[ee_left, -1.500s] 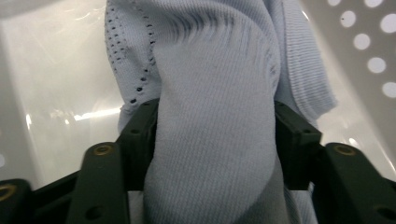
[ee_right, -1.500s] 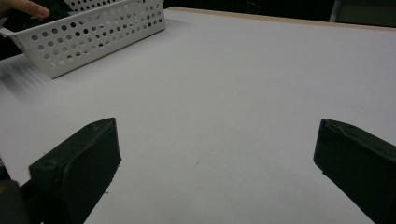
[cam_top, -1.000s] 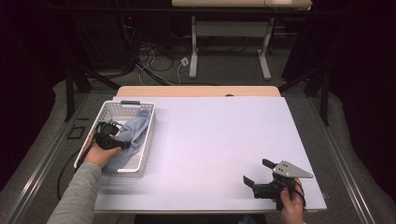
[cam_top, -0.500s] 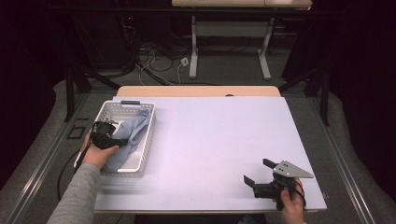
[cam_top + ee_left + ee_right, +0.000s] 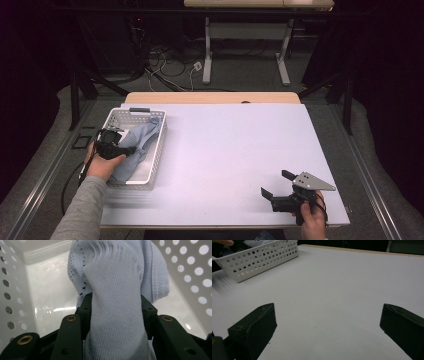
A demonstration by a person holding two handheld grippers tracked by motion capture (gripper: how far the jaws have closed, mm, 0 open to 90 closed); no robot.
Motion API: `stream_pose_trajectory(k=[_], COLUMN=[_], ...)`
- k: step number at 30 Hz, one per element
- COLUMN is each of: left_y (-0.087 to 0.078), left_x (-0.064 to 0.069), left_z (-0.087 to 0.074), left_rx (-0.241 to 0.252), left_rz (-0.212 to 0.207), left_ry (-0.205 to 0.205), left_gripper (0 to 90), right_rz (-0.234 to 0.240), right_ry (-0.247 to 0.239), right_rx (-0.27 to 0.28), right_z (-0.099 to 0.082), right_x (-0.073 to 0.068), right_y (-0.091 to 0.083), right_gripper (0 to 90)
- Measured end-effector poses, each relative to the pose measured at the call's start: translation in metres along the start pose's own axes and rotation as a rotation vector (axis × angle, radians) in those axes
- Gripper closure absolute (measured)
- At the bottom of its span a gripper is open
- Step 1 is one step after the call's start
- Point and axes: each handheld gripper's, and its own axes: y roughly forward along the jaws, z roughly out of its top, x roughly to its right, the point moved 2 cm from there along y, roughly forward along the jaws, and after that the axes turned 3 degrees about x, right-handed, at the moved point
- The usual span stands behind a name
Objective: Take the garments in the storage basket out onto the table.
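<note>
White table (image 5: 225,150), perforated basket (image 5: 150,165) at left. Left gripper (image 5: 131,149) clamped on pale blue cloth (image 5: 117,290); right gripper (image 5: 276,184) idle, gaping. Pickup stage; next, lifting clear of basket walls.

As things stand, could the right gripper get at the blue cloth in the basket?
Probably not without a long move. The right gripper sits open at the table's near right corner, while the blue cloth lies in the white basket on the far left. Bare table lies between, but the left gripper is already clamped on it.
</note>
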Motion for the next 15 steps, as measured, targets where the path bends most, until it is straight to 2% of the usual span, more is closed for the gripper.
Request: stream_pose_trajectory(k=[8, 14, 15], left_y=[-0.005, -0.012, -0.013], left_x=[-0.002, -0.004, -0.004], left_z=[0.001, 0.002, 0.002], left_rx=[0.034, 0.066, 0.073], left_rz=[0.003, 0.004, -0.005], left_ry=[0.002, 0.02, 0.011], left_gripper=[58.0, 57.9, 57.9], right_rz=[0.002, 0.003, 0.003], right_ry=[0.004, -0.001, -0.006], right_rx=[-0.002, -0.001, 0.0], right_z=[0.0, 0.0, 0.0], right_x=[0.0, 0.0, 0.001], right_y=[0.0, 0.001, 0.001], right_gripper=[0.6, 0.7, 0.7])
